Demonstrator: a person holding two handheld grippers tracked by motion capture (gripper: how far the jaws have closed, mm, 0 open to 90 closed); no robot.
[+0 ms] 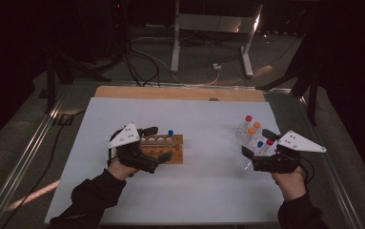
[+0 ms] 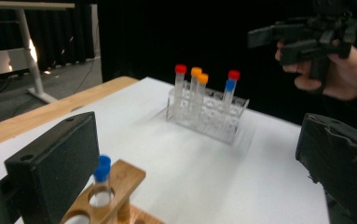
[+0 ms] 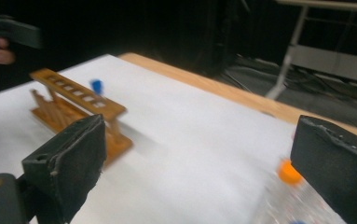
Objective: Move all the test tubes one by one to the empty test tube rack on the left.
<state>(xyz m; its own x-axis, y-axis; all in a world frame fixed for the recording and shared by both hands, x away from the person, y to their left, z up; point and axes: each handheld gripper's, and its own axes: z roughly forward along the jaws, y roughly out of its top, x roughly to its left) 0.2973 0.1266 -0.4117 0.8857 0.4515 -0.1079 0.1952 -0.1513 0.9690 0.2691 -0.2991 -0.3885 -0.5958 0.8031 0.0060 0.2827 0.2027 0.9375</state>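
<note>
A wooden tube rack (image 1: 173,151) lies left of centre on the white table and holds one blue-capped tube (image 1: 170,133). My left gripper (image 1: 157,144) is open, its jaws standing either side of the rack's left end. In the left gripper view the blue-capped tube (image 2: 102,175) stands in the wooden rack (image 2: 120,186) by the left jaw. A clear plastic rack (image 1: 248,138) at the right holds several tubes with red, orange and blue caps. My right gripper (image 1: 258,143) is open around that rack's near end. An orange cap (image 3: 289,171) shows beside its right jaw.
The white table sheet (image 1: 204,114) has a wooden strip (image 1: 180,93) along its far edge. Metal rails run down both sides of the table. A metal stand (image 1: 213,28) and cables lie on the floor beyond. Open sheet lies between the two racks.
</note>
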